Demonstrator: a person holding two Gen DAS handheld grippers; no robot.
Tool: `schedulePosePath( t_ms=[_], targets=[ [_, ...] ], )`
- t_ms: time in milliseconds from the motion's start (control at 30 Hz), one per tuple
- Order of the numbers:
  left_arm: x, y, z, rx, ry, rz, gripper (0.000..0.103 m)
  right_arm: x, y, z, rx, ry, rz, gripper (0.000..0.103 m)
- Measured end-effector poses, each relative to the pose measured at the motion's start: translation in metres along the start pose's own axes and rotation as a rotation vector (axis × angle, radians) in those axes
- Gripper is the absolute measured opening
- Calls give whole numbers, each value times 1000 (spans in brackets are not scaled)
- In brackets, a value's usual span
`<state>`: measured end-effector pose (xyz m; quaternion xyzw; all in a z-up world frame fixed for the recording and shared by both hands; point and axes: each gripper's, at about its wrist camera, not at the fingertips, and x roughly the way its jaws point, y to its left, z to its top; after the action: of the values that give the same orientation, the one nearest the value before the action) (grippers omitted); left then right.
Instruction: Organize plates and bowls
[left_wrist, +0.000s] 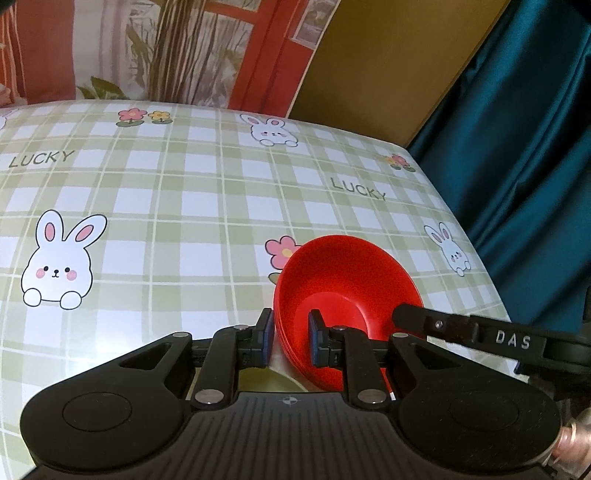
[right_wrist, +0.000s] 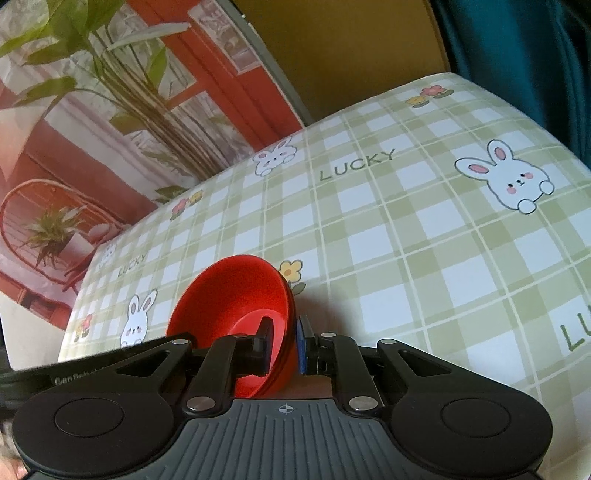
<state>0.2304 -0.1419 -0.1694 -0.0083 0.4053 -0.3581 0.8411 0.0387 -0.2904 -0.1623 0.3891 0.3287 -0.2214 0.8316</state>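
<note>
A nested stack of red bowls (left_wrist: 351, 273) is held over the checked tablecloth (left_wrist: 184, 206), tilted between both grippers. My left gripper (left_wrist: 291, 326) is shut on the stack's left rim, one pad outside and one inside. One finger of my right gripper (left_wrist: 410, 314) reaches in at the opposite rim. In the right wrist view, my right gripper (right_wrist: 284, 330) is shut on the right rim of the red bowls (right_wrist: 236, 291). The left gripper's black body (right_wrist: 92, 365) shows at the lower left. Whether the stack touches the cloth I cannot tell.
The green-and-white tablecloth (right_wrist: 406, 229) has rabbits, flowers and "LUCKY" printed on it. A printed backdrop with plants (right_wrist: 110, 110) stands behind the table. A teal curtain (left_wrist: 535, 147) hangs past the table's right edge, beside a tan board (left_wrist: 388, 55).
</note>
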Motion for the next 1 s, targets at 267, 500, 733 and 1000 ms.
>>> schedulePosePath(
  t_ms=[267, 500, 733, 1000],
  targets=[
    [-27, -7, 14, 27, -71, 4, 19, -12, 15, 17, 24, -45, 37, 14],
    [-64, 1, 21, 30, -137, 21, 19, -21, 43, 20, 11, -67, 87, 14],
    [-104, 15, 11, 23, -195, 49, 19, -23, 77, 7, -32, -55, 129, 14],
    [-127, 31, -18, -4, -206, 82, 19, -20, 100, -19, -79, -19, 149, 14]
  ],
)
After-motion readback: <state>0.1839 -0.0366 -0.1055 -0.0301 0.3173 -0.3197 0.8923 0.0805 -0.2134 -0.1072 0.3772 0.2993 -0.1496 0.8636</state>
